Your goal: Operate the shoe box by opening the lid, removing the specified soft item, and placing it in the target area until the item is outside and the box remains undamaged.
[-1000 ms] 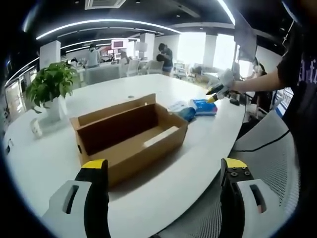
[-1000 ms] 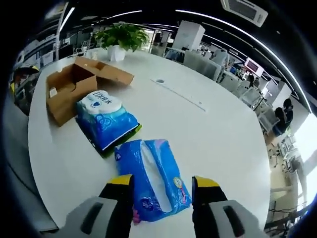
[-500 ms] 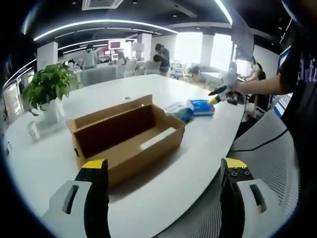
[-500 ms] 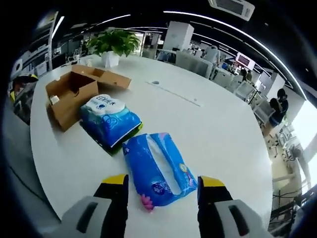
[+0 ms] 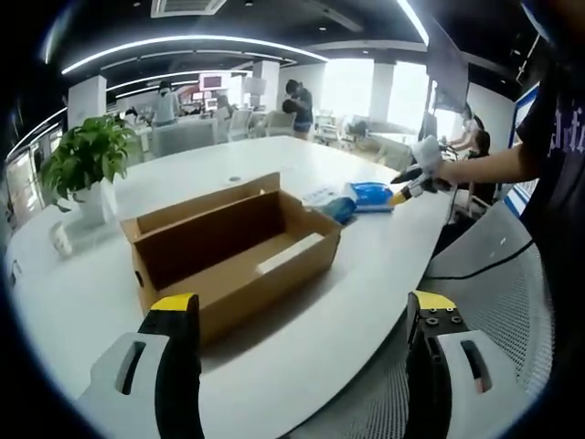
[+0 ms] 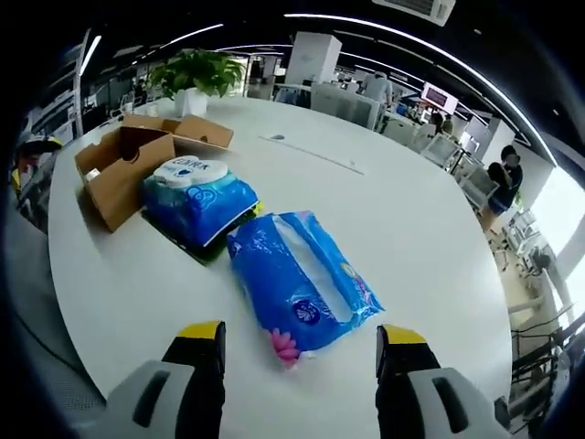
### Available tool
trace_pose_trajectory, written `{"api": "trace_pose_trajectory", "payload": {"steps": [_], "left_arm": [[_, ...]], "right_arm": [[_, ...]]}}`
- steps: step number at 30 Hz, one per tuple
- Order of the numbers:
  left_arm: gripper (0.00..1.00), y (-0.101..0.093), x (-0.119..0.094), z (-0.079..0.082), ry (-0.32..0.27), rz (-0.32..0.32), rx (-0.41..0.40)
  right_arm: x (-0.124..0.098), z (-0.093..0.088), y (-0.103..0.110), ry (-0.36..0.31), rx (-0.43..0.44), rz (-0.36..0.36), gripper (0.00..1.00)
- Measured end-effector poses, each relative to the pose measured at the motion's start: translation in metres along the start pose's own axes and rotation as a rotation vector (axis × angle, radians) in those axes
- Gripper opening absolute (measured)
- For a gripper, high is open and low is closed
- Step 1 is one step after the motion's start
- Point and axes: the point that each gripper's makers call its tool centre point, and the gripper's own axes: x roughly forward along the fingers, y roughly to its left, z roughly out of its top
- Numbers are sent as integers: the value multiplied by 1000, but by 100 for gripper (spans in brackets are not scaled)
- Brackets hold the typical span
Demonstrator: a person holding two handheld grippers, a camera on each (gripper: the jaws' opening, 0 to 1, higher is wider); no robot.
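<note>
An open brown shoe box (image 5: 233,251) sits on the white table, its lid flap folded back and its inside bare. My left gripper (image 5: 302,352) hangs open over the table's near edge, short of the box. In the right gripper view the box (image 6: 123,165) lies far left. A blue soft tissue pack (image 6: 306,283) rests on the table just ahead of my open right gripper (image 6: 297,366), apart from both fingers. A second blue pack (image 6: 196,201) with a white label lies between it and the box. The right gripper (image 5: 407,178) shows beside the packs (image 5: 366,195).
A potted plant (image 5: 87,165) stands at the table's far left, also seen as a plant (image 6: 192,73) behind the box. The round white table (image 6: 384,210) spreads wide to the right. A person's arm (image 5: 484,160) reaches in from the right. Office desks and people fill the background.
The right gripper has let go of the blue tissue pack and pulled back from it, jaws wider apart. The left gripper has stayed open and nearly still.
</note>
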Motion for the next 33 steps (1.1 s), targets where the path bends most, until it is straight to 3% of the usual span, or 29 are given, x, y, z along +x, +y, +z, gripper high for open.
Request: {"api": "trace_pose_trajectory", "payload": {"steps": [15,26,33], "left_arm": [[93,1,-1,-3,5,4,-5],[93,4,-5,-6,5,20,-16],[93,5,-5,-8,11,23,-21]], "right_arm": [[29,-18,-6,26,18,13,60],[34,-24,-18,56,-18,12,48],[36,-27,-21,76,-44,24,46]]}}
